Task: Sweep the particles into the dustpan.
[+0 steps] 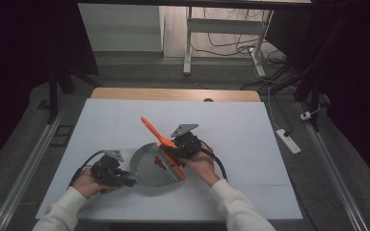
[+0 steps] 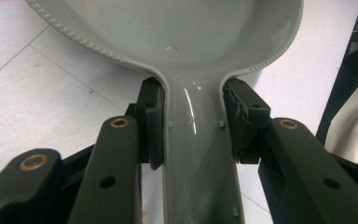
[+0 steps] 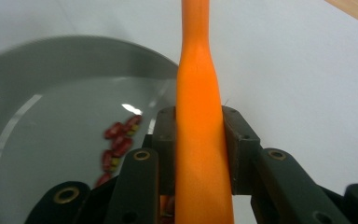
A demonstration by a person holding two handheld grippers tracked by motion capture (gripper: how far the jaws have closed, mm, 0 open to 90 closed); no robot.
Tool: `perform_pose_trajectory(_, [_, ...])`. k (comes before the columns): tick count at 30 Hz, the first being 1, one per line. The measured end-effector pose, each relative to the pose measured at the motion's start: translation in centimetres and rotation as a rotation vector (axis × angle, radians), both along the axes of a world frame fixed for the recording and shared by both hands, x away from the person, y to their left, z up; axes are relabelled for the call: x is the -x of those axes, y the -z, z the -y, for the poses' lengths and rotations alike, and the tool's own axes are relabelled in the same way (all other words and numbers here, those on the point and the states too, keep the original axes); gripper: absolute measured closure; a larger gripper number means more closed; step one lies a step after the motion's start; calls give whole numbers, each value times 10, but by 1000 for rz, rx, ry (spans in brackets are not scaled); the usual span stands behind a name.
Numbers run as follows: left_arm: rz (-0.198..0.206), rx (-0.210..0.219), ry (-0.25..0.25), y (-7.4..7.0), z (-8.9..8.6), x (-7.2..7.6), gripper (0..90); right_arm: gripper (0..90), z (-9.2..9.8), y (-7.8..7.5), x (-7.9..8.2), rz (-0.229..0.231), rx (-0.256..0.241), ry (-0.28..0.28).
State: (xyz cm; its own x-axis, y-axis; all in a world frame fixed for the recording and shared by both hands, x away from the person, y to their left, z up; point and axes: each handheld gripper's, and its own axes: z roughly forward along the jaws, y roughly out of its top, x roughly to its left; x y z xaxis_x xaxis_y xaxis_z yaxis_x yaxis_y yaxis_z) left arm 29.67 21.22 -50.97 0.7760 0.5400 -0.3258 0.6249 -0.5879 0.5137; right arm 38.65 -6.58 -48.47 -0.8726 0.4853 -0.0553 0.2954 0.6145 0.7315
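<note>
A round grey pan [image 1: 144, 169] lies on the white table cover [image 1: 231, 125], with a few small red pieces [image 1: 160, 162] inside it. My left gripper [image 1: 121, 180] is shut on the pan's grey handle [image 2: 193, 154], which runs between its pads [image 2: 151, 123]. My right gripper [image 1: 185, 144] is shut on an orange spatula [image 1: 161, 139]. The spatula's handle [image 3: 198, 93] points up and away to the left, and its flat end [image 1: 176, 169] rests at the pan's right side. In the right gripper view the red pieces [image 3: 119, 140] lie in the pan [image 3: 51, 93] left of the jaws.
A wooden table edge [image 1: 173, 94] shows beyond the white cover. On the floor to the right is a power strip [image 1: 289, 140]. White table legs [image 1: 188, 48] and cables stand at the back.
</note>
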Motion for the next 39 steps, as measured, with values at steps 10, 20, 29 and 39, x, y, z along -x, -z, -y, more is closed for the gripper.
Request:
perform_pose_trajectory(10, [2, -2, -1, 0, 0, 0, 616, 705, 5, -18, 7, 16, -72, -17])
perform_pose_trajectory(20, [8, -4, 6, 1, -2, 3, 616, 704, 35, -17, -8, 47, -33, 114])
perform_pose_trajectory(29, [11, -11, 9, 2, -1, 4, 615, 704, 34, 4, -26, 23, -3, 169])
perform_pose_trajectory(39, [13, -10, 7, 3, 0, 5, 615, 703, 9, 5, -4, 12, 21, 80])
